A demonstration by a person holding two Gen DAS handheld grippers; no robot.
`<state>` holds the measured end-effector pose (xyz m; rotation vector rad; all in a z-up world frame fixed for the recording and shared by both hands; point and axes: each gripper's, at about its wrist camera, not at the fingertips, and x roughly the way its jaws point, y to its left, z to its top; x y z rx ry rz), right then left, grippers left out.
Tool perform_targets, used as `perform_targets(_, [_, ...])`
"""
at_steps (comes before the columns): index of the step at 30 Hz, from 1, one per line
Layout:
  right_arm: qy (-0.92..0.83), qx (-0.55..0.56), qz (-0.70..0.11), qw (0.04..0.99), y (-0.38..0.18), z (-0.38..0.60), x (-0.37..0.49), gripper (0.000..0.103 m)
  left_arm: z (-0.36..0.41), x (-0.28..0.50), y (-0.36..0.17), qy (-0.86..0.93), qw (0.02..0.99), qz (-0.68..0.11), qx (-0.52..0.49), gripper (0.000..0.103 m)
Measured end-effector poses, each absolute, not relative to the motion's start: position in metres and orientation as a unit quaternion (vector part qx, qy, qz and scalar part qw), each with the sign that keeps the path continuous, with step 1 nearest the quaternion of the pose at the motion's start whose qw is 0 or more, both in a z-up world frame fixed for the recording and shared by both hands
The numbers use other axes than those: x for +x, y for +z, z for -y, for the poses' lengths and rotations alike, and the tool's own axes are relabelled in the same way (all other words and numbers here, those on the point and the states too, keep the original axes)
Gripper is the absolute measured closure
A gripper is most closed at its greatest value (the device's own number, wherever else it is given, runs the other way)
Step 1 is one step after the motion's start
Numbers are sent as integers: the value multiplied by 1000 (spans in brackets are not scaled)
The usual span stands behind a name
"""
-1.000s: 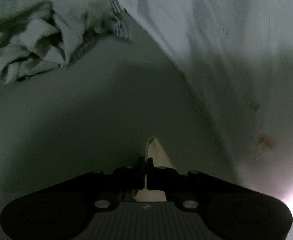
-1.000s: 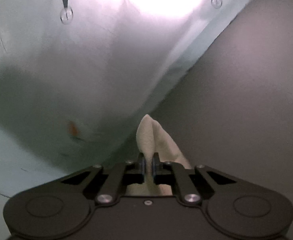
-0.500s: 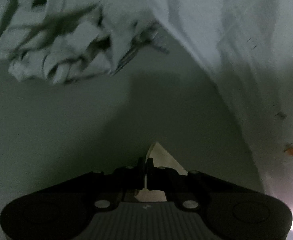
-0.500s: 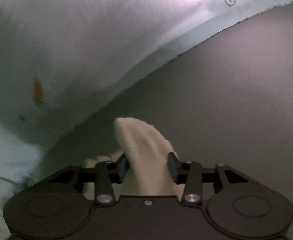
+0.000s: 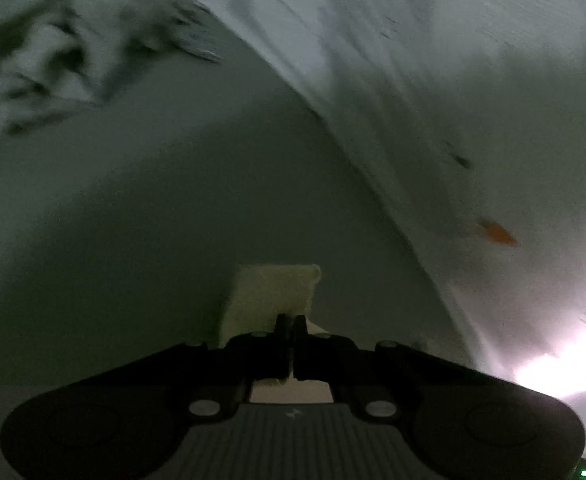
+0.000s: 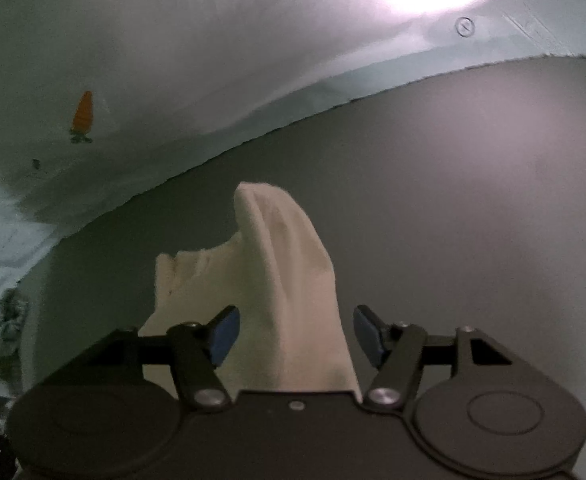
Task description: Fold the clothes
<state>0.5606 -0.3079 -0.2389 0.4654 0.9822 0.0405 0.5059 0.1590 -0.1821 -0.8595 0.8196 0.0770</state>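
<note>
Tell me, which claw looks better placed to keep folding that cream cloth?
Probably the left. The left claw is shut on an edge of the cream cloth, so it can carry that edge over. The right claw stands open, with the cloth lying loose between its blue pads.

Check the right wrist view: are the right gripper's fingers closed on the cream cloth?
No. The right gripper is open, its blue-padded fingers standing apart on either side of the cream cloth.

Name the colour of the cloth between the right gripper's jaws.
Cream cloth; clearest in the right wrist view.
</note>
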Motion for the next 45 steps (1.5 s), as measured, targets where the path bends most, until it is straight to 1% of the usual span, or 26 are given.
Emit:
perform_targets(4, [29,249,-464,850,-234,317,534,38,-101,511,-180,-55,822,-417,-385,103])
perform_targets(6, [39,272,-460,844,-233,320,522,38,-69,514,-189,-109,804,-458,-362,102])
perform_targets(10, [63,319,-456,828,-238,327,508,38,-31,517,-223,-127,760,-536,-344,100])
perform_targets(12, [83,337,-455,820,-239,324,504,39,-28,514,-230,-132,749,-551,-343,88])
perform_targets(13, [98,345,-452,817,-239,322,502,42,-29,512,-231,-134,749,-552,-343,77])
perform_targets(14, [118,351,-448,814,-239,318,500,44,-31,509,-228,-137,752,-547,-342,69])
perform_targets(16, [152,357,-446,806,-241,305,501,56,-39,500,-224,-139,755,-540,-344,66])
perform_targets(17, [168,359,-448,801,-243,299,503,60,-43,498,-223,-136,756,-538,-348,66])
perform_targets(18, [183,362,-451,795,-246,293,506,69,-48,499,-224,-129,755,-537,-354,66])
perform_targets(19, [197,368,-453,788,-250,287,509,75,-53,500,-224,-122,754,-536,-359,66])
perform_targets(20, [210,374,-457,779,-254,281,512,76,-58,500,-225,-115,752,-536,-365,66])
perform_targets(25, [234,383,-481,753,-271,252,532,77,-75,498,-232,-85,742,-543,-384,66])
perform_targets(30, [233,342,-502,759,-279,235,542,76,-81,504,-240,-87,732,-544,-401,66])
perform_targets(37, [257,299,-509,765,-281,224,540,73,-91,509,-255,-91,700,-539,-460,67])
perform_targets(38, [263,296,-510,764,-281,223,539,76,-93,509,-257,-92,695,-538,-468,67])
perform_targets(40, [269,282,-514,764,-280,219,540,101,-93,509,-258,-93,692,-537,-475,67])
perform_targets(42, [281,273,-510,766,-275,217,536,101,-90,510,-254,-90,696,-541,-464,67])
perform_targets(45, [278,284,-495,773,-261,224,524,101,-82,509,-236,-91,724,-556,-398,67])
